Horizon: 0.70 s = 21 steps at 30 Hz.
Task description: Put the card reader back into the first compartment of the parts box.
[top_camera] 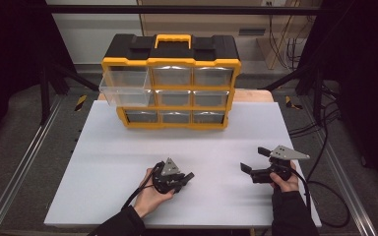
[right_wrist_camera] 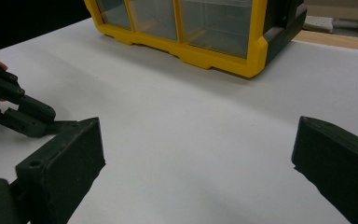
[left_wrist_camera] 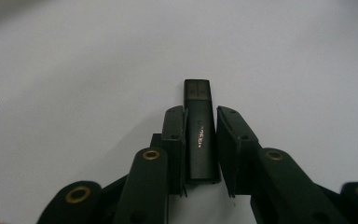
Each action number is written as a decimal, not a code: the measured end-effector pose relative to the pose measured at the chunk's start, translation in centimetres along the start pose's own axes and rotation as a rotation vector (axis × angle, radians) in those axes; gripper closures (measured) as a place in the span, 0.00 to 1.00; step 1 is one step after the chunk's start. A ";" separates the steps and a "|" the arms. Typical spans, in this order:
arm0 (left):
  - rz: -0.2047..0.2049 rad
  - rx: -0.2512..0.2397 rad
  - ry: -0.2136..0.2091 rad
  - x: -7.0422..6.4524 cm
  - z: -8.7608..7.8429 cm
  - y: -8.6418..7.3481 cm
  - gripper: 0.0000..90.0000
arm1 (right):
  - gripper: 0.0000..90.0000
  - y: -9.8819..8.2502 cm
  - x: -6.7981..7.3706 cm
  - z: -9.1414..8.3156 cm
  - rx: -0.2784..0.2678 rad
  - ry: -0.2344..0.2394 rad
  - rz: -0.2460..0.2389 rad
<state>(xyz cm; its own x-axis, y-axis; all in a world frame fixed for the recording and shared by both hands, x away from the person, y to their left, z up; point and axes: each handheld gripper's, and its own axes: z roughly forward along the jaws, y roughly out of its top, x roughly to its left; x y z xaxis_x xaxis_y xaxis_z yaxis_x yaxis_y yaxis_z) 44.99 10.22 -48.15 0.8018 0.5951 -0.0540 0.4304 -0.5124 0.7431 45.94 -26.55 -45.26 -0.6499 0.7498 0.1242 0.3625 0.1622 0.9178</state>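
One small black USB stick lies on the white tabletop between the jaws of the left gripper, near the front edge and a little left of the middle. In the left gripper view the stick runs lengthwise along the jaws, its darker translucent cap end poking out past the pads on the far side, pale lettering showing on its top face. The pad on the left of that view lies against the stick's side; on the other side a thin sliver of gap seems to remain, so whether the jaws truly clamp the stick cannot be told, though they stand nearly closed about it. In the high view the left gripper is tipped low to the tabletop, the person's left hand wrapped behind it.

Well apart to the right, the right gripper sits just above the tabletop in the right hand, its jaws spread wide with nothing between them; the right gripper view shows bare white surface in that gap.

At the far side of the tabletop stands a yellow and black organiser with a yellow handle and three rows of clear drawers. Its top-left drawer is pulled out toward the near side, the others pushed in.
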 end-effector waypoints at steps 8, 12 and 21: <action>-0.003 -0.011 -0.002 0.1 -0.3 0.1 0.81 | 0.03 0.0 0.0 0.0 -0.003 -0.001 0.000; -0.002 -0.018 -0.009 0.1 -0.6 0.3 0.81 | 0.03 0.0 0.0 0.0 -0.001 -0.001 0.000; -0.006 -0.024 -0.011 0.4 -1.2 0.4 0.81 | 0.03 0.0 0.0 0.0 -0.001 0.000 0.001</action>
<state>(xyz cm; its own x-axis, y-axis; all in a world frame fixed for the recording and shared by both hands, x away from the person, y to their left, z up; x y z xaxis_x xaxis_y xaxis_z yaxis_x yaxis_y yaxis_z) 44.96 10.98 -47.08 0.8038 0.5912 -0.0657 0.4254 -0.4941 0.7582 45.92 -26.57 -45.24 -0.6493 0.7501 0.1250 0.3627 0.1609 0.9179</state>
